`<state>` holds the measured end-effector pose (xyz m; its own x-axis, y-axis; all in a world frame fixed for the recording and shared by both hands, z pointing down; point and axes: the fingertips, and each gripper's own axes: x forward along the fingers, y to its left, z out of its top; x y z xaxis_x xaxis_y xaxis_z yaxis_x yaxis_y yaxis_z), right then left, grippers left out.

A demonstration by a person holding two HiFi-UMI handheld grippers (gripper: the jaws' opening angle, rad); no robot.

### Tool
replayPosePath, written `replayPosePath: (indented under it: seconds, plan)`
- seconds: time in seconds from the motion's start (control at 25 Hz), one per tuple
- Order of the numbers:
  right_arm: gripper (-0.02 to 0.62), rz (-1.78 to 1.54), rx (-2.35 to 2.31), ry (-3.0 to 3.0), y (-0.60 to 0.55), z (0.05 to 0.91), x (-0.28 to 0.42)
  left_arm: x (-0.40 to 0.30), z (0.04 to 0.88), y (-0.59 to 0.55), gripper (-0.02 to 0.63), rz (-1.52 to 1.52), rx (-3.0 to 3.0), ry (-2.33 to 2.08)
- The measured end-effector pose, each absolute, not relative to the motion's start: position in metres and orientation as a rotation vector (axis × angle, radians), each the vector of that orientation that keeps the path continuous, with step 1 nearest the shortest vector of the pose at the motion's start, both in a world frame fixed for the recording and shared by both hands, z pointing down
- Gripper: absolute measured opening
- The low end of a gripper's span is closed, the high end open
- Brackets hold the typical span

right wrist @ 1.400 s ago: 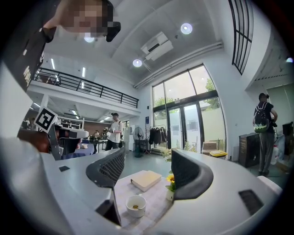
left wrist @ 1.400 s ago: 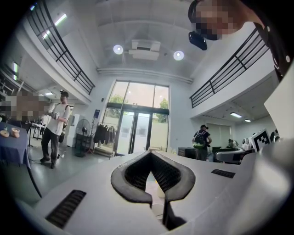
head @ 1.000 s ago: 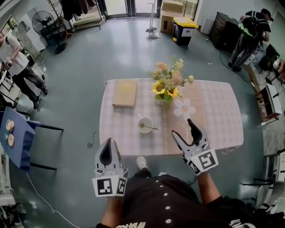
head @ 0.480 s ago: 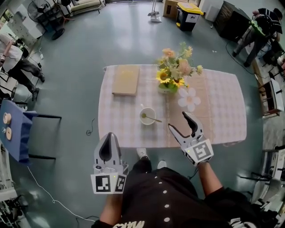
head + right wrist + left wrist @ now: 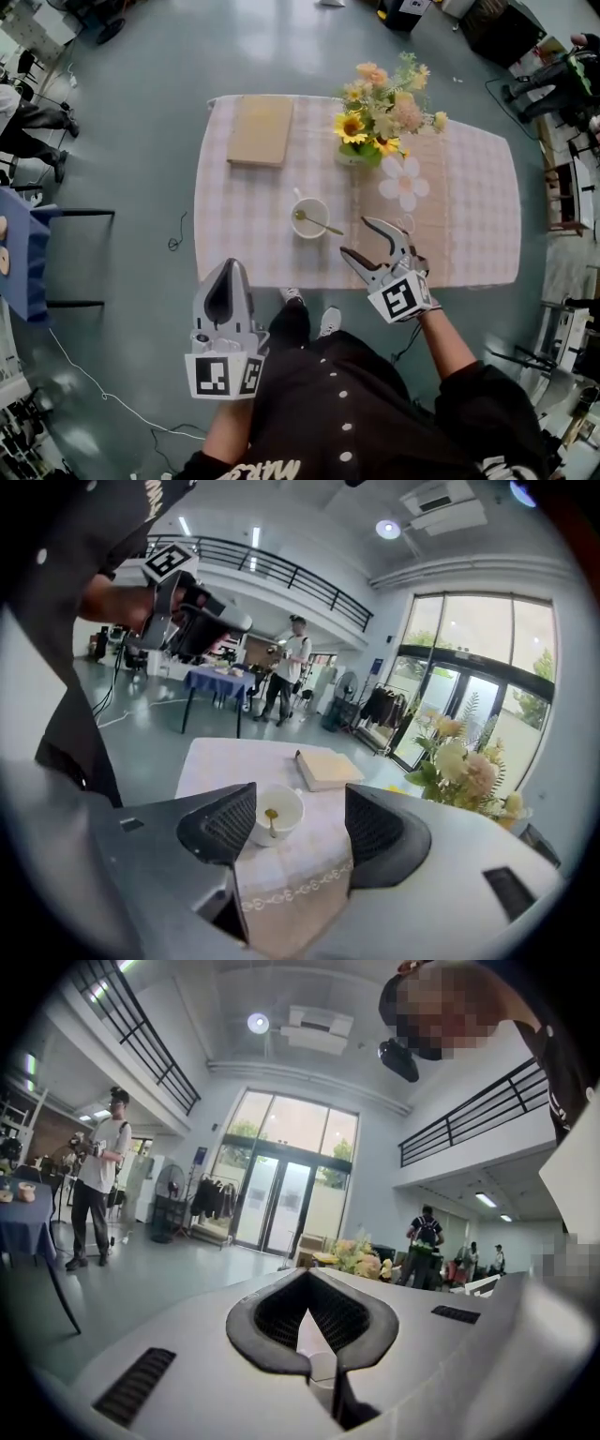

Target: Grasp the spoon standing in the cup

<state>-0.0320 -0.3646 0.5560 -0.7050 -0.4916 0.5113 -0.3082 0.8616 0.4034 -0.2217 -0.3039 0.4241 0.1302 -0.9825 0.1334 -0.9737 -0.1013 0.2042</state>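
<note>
The small white round cup (image 5: 309,217) stands on the table (image 5: 239,246), which is covered with a pale checked cloth, at the centre of the head view. The thin metal spoon (image 5: 316,223) rests inside the cup, its handle leaning over the right rim. The right hand-held gripper (image 5: 359,238) is just right of and below the cup, jaws spread wide and clear of it. In the right gripper view, cup and spoon appear beyond the jaw tips, nearer the jaw at frame left. The left hand-held gripper (image 5: 229,267), at the lower left of the head view, is off the table edge, jaws pressed together and empty.
</note>
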Motion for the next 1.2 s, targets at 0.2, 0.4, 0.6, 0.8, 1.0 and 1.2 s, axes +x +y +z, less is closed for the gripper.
replayPosePath:
  seconds: [0.2,0.4,0.6,0.8,1.0,1.2]
  plan:
    - [0.285,-0.534,0.411,-2.312,-0.364,0.591,-0.041,-0.219,0.438,-0.308,0.014,-0.038,2.161,-1.897]
    - [0.285,-0.659,0.248,-2.213,-0.363,0.623,-0.048,-0.214,0.450,-0.312,0.014,-0.033,2.162,-1.862]
    - [0.257,-0.802,0.115,-2.101,-0.364,0.647,-0.050,-0.212,0.460,-0.316,0.014,-0.029,2.156,-1.849]
    - [0.213,-0.941,0.034,-1.990,-0.369,0.663,-0.048,-0.211,0.467,-0.319,0.014,-0.027,2.151,-1.832]
    - [0.150,-0.981,0.026,-1.960,-0.372,0.669,-0.050,-0.210,0.474,-0.317,0.014,-0.025,2.134,-1.816]
    - [0.078,-1.025,0.008,-1.945,-0.369,0.672,-0.052,-0.206,0.479,-0.317,0.014,-0.023,2.129,-1.793]
